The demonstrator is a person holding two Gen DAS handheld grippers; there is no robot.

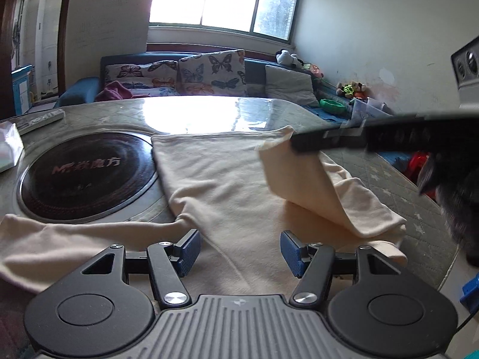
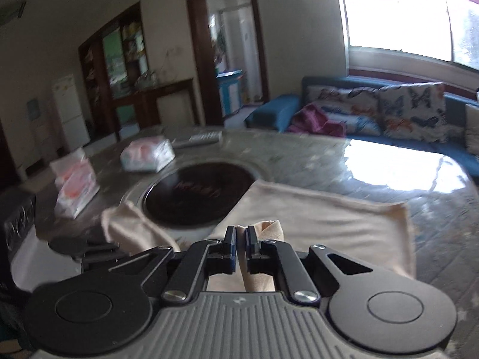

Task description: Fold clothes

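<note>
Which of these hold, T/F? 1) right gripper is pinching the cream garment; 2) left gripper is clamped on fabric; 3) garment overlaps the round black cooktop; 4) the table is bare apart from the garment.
1) True: the right gripper is shut on a fold of the cream garment.
2) False: the left gripper is open, with nothing between its pads.
3) True: the garment's edge lies over the round black cooktop.
4) False: tissue packs and a remote also sit on the table.
</note>
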